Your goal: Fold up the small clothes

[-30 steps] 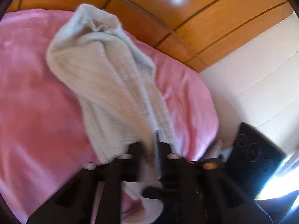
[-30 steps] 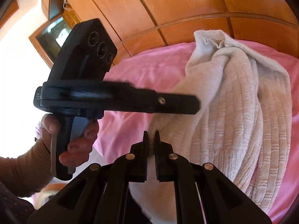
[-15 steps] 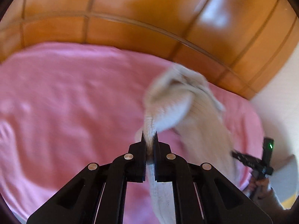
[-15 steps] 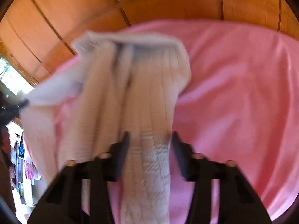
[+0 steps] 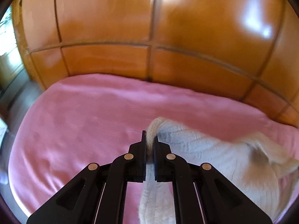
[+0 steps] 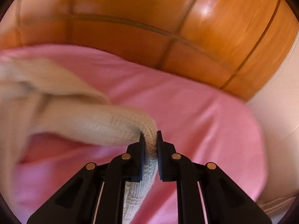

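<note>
A cream knitted garment (image 5: pixel 214 156) hangs stretched above a pink blanket (image 5: pixel 89 119). My left gripper (image 5: pixel 149 140) is shut on one edge of it; the fabric trails to the right and down, blurred at its far end. My right gripper (image 6: pixel 149 138) is shut on another edge of the knitted garment (image 6: pixel 89 125), which runs off to the left, blurred. The pink blanket (image 6: pixel 196 123) lies under it. Neither gripper shows in the other's view.
A glossy wooden headboard (image 5: pixel 149 37) rises behind the blanket, also in the right wrist view (image 6: pixel 149 18). A pale wall (image 6: pixel 280 108) stands at the right. A window area (image 5: pixel 7 43) shows at the far left.
Both grippers have swung apart and turned toward the headboard, pulling the garment out between them. The right gripper has closed on the fabric. The other gripper left each view.
</note>
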`<state>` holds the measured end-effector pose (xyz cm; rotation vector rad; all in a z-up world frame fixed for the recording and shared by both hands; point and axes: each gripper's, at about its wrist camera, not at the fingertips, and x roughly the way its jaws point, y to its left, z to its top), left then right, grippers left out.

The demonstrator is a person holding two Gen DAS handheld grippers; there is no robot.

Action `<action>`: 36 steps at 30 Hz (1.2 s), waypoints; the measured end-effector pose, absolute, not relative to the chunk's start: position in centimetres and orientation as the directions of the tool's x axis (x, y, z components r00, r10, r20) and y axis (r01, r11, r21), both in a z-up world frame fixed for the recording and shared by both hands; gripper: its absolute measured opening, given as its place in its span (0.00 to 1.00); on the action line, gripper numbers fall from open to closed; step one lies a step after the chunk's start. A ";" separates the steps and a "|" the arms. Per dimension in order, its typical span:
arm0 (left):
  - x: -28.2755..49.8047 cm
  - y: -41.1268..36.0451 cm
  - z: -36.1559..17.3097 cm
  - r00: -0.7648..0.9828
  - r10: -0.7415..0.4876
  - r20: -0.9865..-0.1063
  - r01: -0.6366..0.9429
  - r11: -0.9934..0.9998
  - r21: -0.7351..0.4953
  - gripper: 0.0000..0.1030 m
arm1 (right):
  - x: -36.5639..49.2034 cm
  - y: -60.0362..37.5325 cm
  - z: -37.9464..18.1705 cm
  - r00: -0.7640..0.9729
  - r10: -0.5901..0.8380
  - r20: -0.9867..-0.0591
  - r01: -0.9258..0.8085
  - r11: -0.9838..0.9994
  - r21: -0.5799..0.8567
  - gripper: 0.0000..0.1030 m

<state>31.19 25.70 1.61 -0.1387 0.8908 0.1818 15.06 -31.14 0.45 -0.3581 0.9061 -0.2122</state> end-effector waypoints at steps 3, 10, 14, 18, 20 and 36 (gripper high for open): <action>33.0 25.8 -0.2 0.573 0.167 -0.803 -0.253 0.967 0.020 0.04 | 18.7 -33.8 -1.2 0.552 -0.469 -0.690 0.130 0.866 -0.484 0.10; 33.4 23.0 -2.0 0.559 0.240 -0.794 -0.173 0.970 0.171 0.12 | 20.1 -33.6 -1.2 0.580 -0.435 -0.688 0.136 0.885 -0.446 0.41; 30.1 21.1 -1.5 0.606 0.237 -0.759 -0.165 0.971 0.172 0.65 | 16.6 -29.9 1.0 0.694 -0.388 -0.606 0.085 0.880 -0.467 0.63; 24.9 20.0 -0.7 0.642 0.130 -0.755 -0.141 0.989 0.050 0.65 | 11.9 -25.0 4.4 0.774 -0.265 -0.575 0.007 0.912 -0.411 0.76; 21.6 19.0 -0.4 0.662 0.056 -0.747 -0.116 0.993 -0.029 0.65 | 9.4 -22.7 5.6 0.806 -0.215 -0.551 -0.025 0.918 -0.395 0.80; 8.2 7.2 -4.9 0.534 -0.456 -0.712 0.156 0.881 -0.447 0.78 | 2.7 -20.4 2.2 0.628 0.237 -0.741 -0.195 0.970 0.146 0.80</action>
